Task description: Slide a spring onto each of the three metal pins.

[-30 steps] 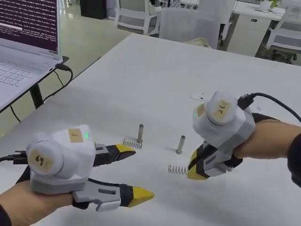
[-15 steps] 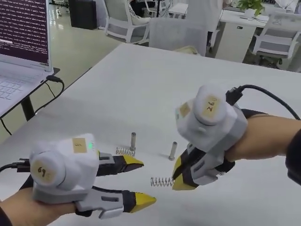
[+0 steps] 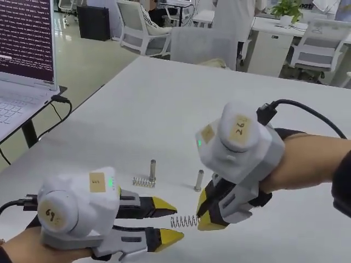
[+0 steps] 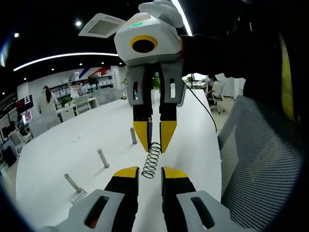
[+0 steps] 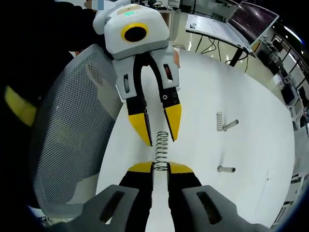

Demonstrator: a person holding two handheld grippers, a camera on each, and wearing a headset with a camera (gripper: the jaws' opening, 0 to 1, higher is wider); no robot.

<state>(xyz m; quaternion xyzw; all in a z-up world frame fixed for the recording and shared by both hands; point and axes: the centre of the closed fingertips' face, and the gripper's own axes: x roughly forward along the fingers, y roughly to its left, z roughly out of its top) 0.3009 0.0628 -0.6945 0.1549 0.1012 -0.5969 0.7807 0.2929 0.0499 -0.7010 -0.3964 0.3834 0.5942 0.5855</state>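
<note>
White counter point(image 3: 164, 104) runs up the head view, with an open laptop point(image 3: 22, 60) at the upper left edge and office chairs point(image 3: 137, 27) along the top. At lower centre the right tongs point(image 3: 205, 212) are clenched on one end of a spring point(image 3: 184, 221), which lies roughly level, low by the counter. The left tongs point(image 3: 169, 221), at lower left, are released, their yellow tips spread either side of the spring's free end. Just above stand a left pin point(image 3: 152, 170) and a middle pin point(image 3: 199, 179), both bare, with a second spring point(image 3: 142, 181) lying flat against the left pin's foot. A black cable point(image 3: 307, 109) trails off to the right. In the left gripper view the right tongs hang from the top with the spring reaching down between the parted left tips. A third pin point(image 4: 133, 135), also bare, stands left of centre, and a mesh chair back point(image 4: 256, 159) covers the right side. In the right gripper view the spring rises from the clamped tips at bottom centre toward the open left tongs. By my reading no pin wears a spring yet, so all three remain. The second spring crowding the left pin's foot looks like the only obstacle.
</note>
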